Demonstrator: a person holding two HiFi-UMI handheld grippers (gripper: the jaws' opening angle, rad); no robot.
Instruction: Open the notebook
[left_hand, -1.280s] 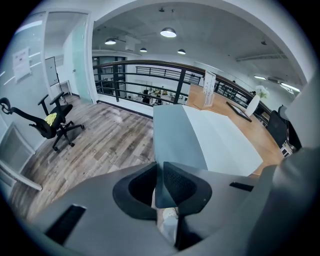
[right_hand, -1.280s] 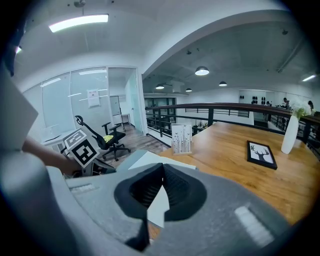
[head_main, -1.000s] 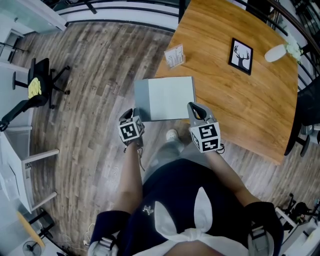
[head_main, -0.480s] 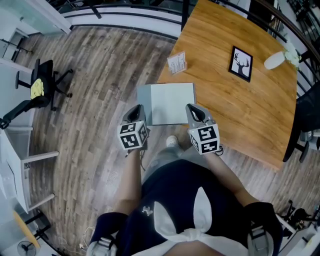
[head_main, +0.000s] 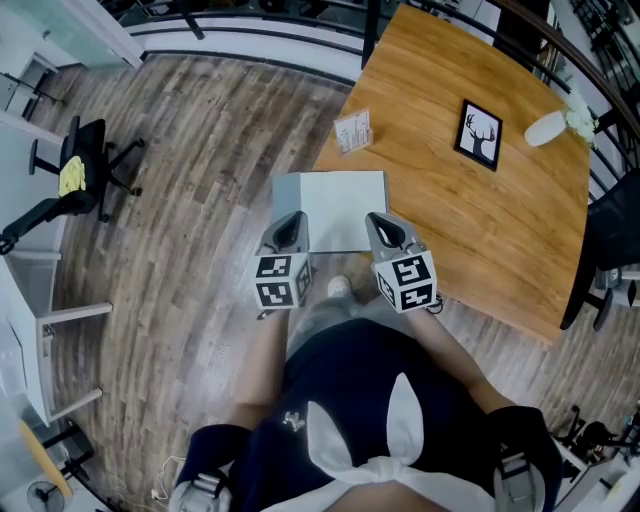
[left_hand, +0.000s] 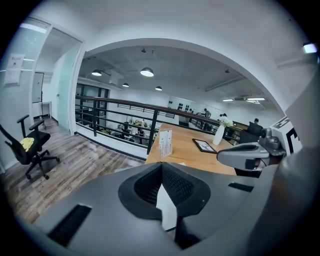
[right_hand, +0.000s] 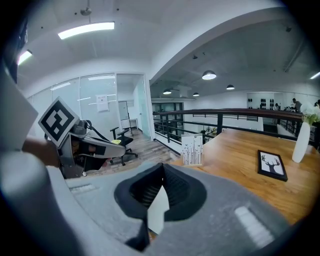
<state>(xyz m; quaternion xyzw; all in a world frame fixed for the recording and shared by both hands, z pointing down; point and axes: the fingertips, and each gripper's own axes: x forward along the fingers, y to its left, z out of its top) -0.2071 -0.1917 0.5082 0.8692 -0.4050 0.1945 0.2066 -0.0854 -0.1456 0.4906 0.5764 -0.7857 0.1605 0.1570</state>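
The notebook (head_main: 340, 208) lies flat on the near left corner of the wooden table (head_main: 500, 230). It is pale, with a grey strip along its left side. My left gripper (head_main: 290, 224) hovers over the notebook's near left corner with its jaws shut and nothing between them. My right gripper (head_main: 379, 223) is over the near right corner, also shut and empty. In the left gripper view the jaws (left_hand: 161, 166) meet at the tip, and a white sliver of notebook (left_hand: 168, 209) shows below them. The right gripper view shows the same: shut jaws (right_hand: 162, 168) above a white sliver of notebook (right_hand: 159, 210).
A small printed card stand (head_main: 352, 131) sits on the table's left edge behind the notebook. A framed deer picture (head_main: 480, 120) and a white vase (head_main: 552, 128) stand farther right. A black office chair (head_main: 70, 170) is on the wood floor at left. A railing runs behind.
My left gripper has risen and moved right, from beside the notebook's near left corner to over it. The right gripper has hardly moved. The notebook lies as before.
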